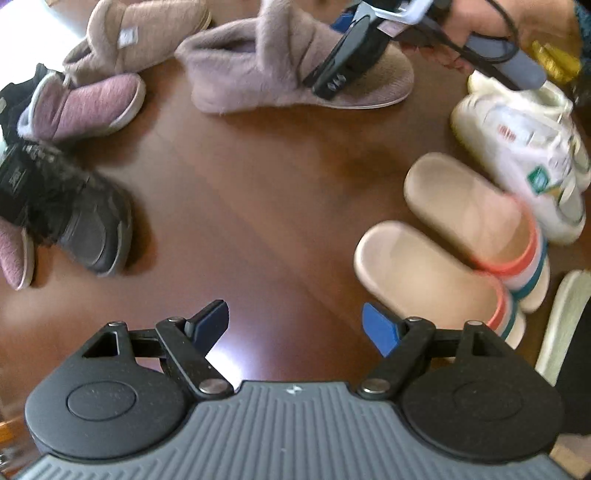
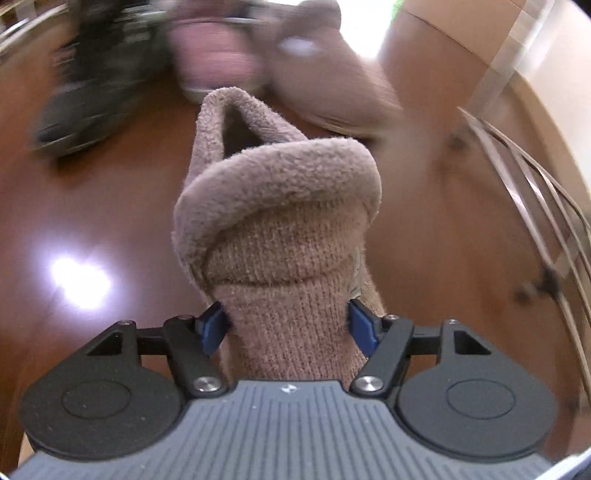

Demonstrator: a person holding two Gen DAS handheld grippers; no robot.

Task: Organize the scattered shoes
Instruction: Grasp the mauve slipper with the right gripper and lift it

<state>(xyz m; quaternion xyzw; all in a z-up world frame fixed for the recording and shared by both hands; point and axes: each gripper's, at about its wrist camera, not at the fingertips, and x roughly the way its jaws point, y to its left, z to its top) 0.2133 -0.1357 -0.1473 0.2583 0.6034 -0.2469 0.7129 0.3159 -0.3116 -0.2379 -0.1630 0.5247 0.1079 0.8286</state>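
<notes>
My left gripper (image 1: 295, 328) is open and empty above the brown wooden floor (image 1: 258, 206). My right gripper (image 2: 290, 325) is shut on a mauve fuzzy slipper boot (image 2: 280, 221) and holds it by the toe. In the left wrist view the right gripper (image 1: 354, 40) grips that boot (image 1: 273, 66) at the far middle. Its twin boot (image 1: 136, 33) lies at the far left. A pink slipper (image 1: 85, 107) and a black sneaker (image 1: 70, 218) lie at the left. Two beige slides (image 1: 436, 273) and white sneakers (image 1: 524, 147) lie at the right.
Another pink slipper (image 1: 13, 254) pokes in at the left edge. A white sole (image 1: 561, 325) lies at the far right. In the right wrist view a cardboard box (image 2: 480, 48) and a metal wire rack (image 2: 535, 192) stand to the right.
</notes>
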